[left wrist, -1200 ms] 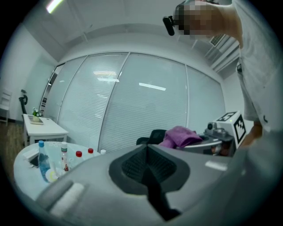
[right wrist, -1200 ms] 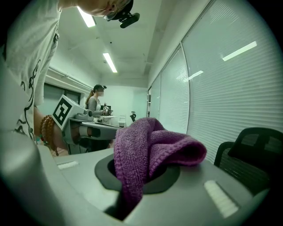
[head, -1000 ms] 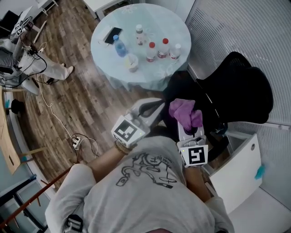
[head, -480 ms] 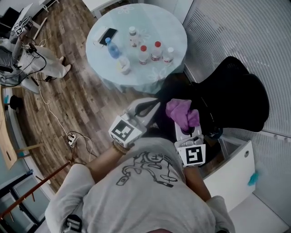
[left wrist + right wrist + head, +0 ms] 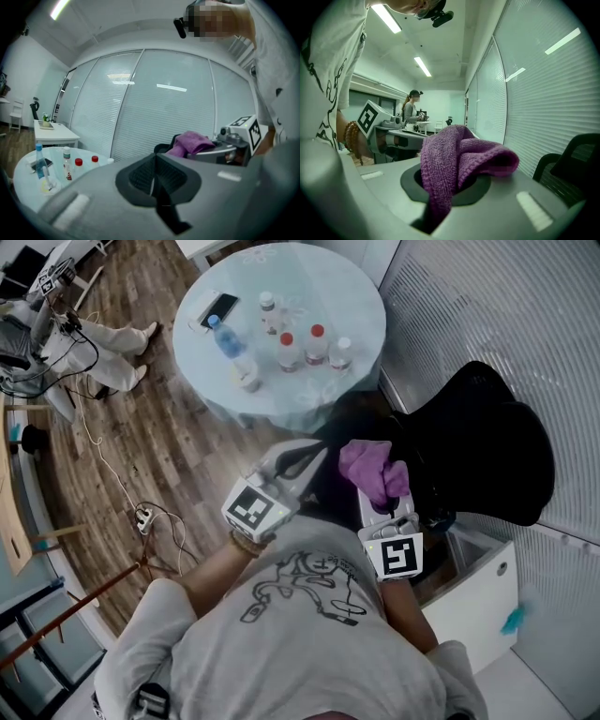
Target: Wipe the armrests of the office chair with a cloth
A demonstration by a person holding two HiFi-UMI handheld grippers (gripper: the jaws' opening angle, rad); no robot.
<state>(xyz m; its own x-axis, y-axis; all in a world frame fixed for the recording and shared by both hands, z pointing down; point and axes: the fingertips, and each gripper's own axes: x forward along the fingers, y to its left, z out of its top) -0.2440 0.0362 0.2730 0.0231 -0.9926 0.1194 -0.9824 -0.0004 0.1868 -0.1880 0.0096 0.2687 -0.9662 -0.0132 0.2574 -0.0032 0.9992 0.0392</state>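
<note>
A black office chair [image 5: 487,442] stands at the right by the blinds, its back also at the right edge of the right gripper view [image 5: 574,164]. My right gripper [image 5: 380,493] is shut on a bunched purple cloth [image 5: 367,470], which fills the middle of the right gripper view [image 5: 459,161] and shows in the left gripper view [image 5: 192,142]. It hovers over the chair's near side. The armrests are hidden under the cloth and grippers. My left gripper [image 5: 305,460] is just left of it, jaws closed together with nothing between them [image 5: 154,176].
A round glass table [image 5: 281,324] at the top holds several small bottles [image 5: 300,343], a water bottle [image 5: 223,336] and a phone [image 5: 214,307]. A white cabinet [image 5: 478,596] stands close at my right. Cables and a power strip [image 5: 142,517] lie on the wooden floor at left. Another person [image 5: 411,110] stands far off.
The view has shifted slightly, so the table and chair sit a little further left. Both grippers and the cloth keep almost the same place and pose.
</note>
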